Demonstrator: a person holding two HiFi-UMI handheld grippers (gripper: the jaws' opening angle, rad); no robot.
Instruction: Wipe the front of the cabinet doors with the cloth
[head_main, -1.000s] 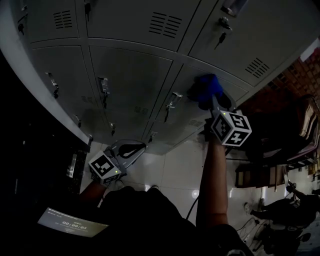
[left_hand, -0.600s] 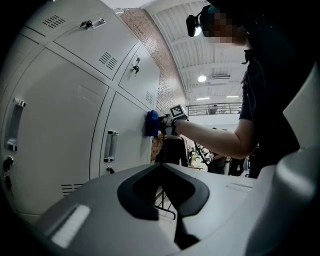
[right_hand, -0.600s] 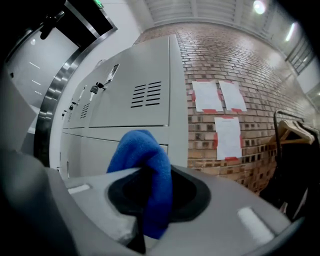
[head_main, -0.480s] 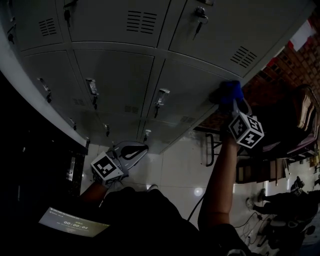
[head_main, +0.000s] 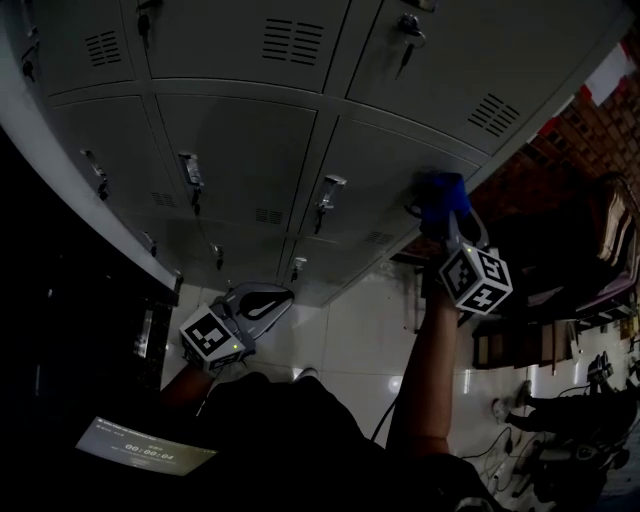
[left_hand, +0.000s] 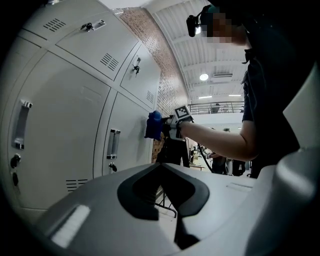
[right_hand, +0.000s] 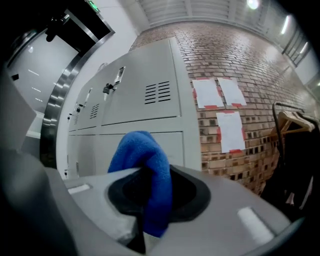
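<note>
**Blue cloth on the end locker door**

- The right gripper (head_main: 446, 218) is reaching up with its jaws clamped on a bunched blue cloth (head_main: 441, 193). The cloth is pressing against the front of a grey cabinet door (head_main: 385, 165), near that door's right edge.
- The person's bare forearm (head_main: 424, 360) is stretching up from below towards that door.
- The left gripper (head_main: 258, 302) is hanging low in front of the bottom row of doors. Its jaws are closed together with nothing between them, and it is touching no door.
- A door handle (head_main: 329, 192) is sitting to the left of the cloth, apart from it.
- A brick wall (right_hand: 240, 75) is running on past the last door, with white paper sheets (right_hand: 220, 95) stuck to it.
- A clothes rack (right_hand: 295, 122) is standing further along the wall.
- A pale tiled floor (head_main: 350, 340) is showing below the cabinet.
- A small lit screen (head_main: 145, 448) is glowing at the person's lower left.
</note>
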